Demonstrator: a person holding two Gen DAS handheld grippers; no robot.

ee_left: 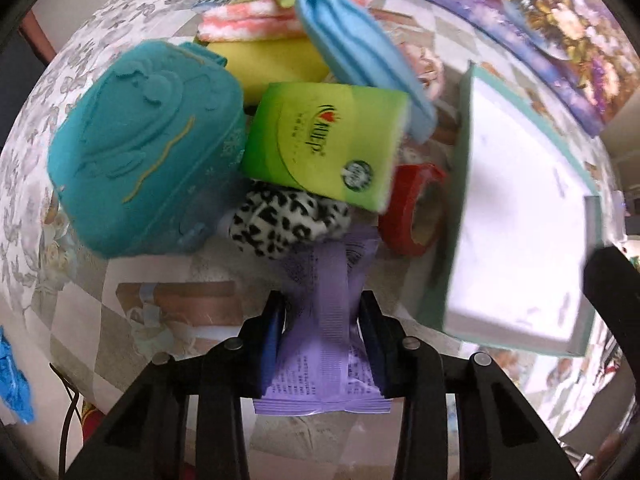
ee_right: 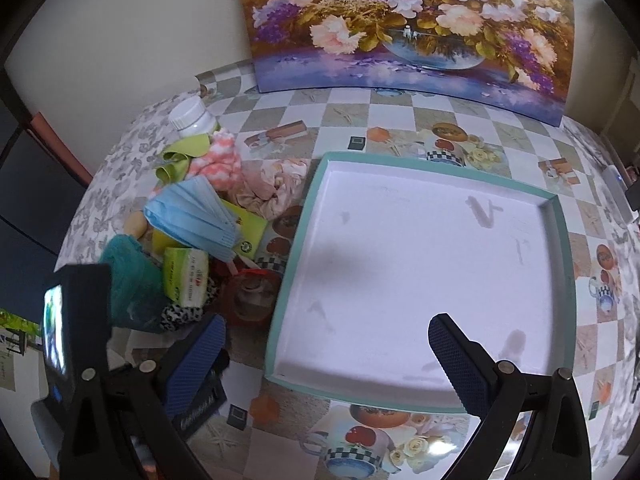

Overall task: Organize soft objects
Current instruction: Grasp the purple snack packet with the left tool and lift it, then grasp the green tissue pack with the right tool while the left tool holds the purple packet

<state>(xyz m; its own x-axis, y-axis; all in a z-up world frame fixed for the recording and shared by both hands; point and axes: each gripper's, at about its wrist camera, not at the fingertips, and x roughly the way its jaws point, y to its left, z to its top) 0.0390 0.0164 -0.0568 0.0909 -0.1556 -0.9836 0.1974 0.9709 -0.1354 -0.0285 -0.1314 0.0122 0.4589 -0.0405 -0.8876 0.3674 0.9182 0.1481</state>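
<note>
In the left wrist view my left gripper (ee_left: 323,300) points down at the table and is shut on a purple plastic packet (ee_left: 324,344), whose middle is pinched between the pads. Just beyond it lies a pile: a leopard-print fabric piece (ee_left: 286,220), a green tissue pack (ee_left: 324,140), a teal pouch (ee_left: 148,148), a blue face mask (ee_left: 360,52) and a pink-white fluffy cloth (ee_left: 248,20). The white tray with a teal rim (ee_right: 420,248) sits right of the pile. My right gripper (ee_right: 328,326) hovers open over the tray's near-left part, with nothing between its fingers.
A red tape roll (ee_left: 416,212) lies between the pile and the tray. A white-capped bottle (ee_right: 192,116) stands behind the pile. A flower painting (ee_right: 400,20) leans on the wall at the back. The checked tablecloth (ee_right: 360,120) covers a round table.
</note>
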